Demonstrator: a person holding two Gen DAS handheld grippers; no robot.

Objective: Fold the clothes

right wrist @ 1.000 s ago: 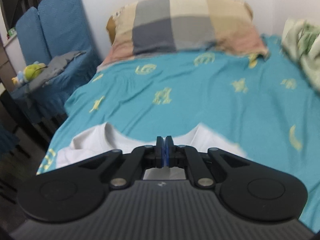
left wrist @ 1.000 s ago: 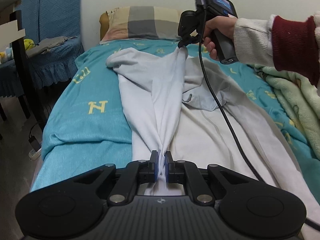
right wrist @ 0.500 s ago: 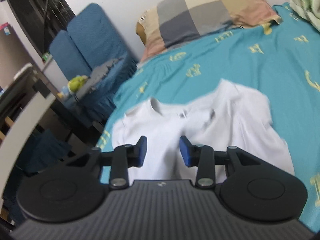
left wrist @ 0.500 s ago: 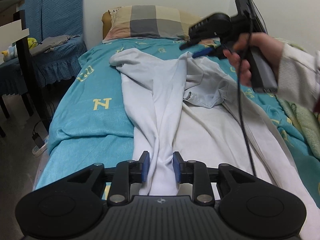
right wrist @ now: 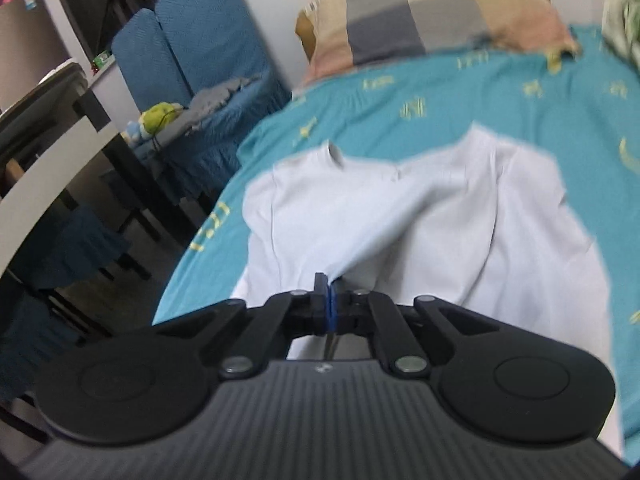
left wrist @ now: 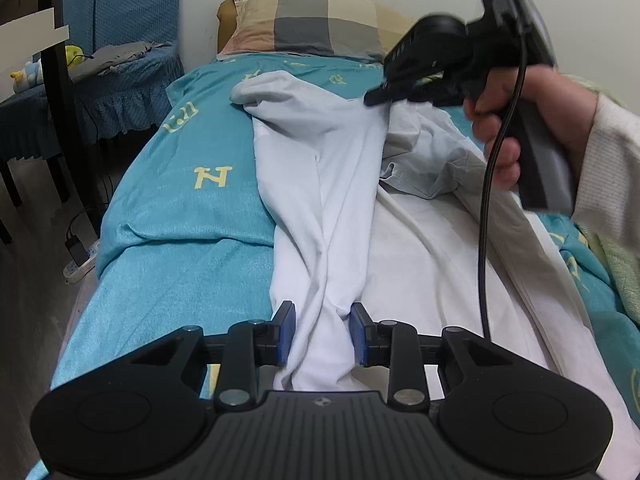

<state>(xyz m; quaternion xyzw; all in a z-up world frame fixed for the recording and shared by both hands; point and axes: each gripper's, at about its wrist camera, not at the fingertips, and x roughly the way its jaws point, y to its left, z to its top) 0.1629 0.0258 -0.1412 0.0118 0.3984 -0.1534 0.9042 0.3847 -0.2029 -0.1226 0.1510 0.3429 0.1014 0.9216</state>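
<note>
White T-shirt (left wrist: pixel 320 184) spread lengthwise on bed with teal sheet (left wrist: pixel 188 240), yellow letter print on sheet. Collar end toward checked pillow (left wrist: pixel 312 20) at headboard, hem end near left wrist camera. Left side of shirt folded over toward middle, thick ridge of cloth running down centre; right part crumpled, one bunched fold near right hand (left wrist: pixel 516 120).

Left tongs (left wrist: pixel 322 332) part open, blue pads either side of the cloth ridge at hem end, cloth between them but pads not visibly pressing (small gaps on both sides).

Right tongs (right wrist: pixel 330 304) closed tight, pads together; in right wrist view a pleat of shirt fabric (right wrist: pixel 400 216) runs straight into the tips, looks pinched there (frame motion-blurred, so grip judged from the taut fold). In left wrist view same tool held by a hand with cream knit sleeve (left wrist: pixel 608 176), black cable (left wrist: pixel 486 200) hanging down over shirt; tips low over upper middle of shirt.

Neck opening and label visible in right wrist view, facing up.

Surroundings: blue covered chairs (right wrist: pixel 188 52) left of bed, grey garment and yellow-green plush toy (right wrist: pixel 160 114) on the seat; power strip (left wrist: pixel 80 260) on floor by bed; green patterned blanket (left wrist: pixel 624 276) at right edge of bed.
</note>
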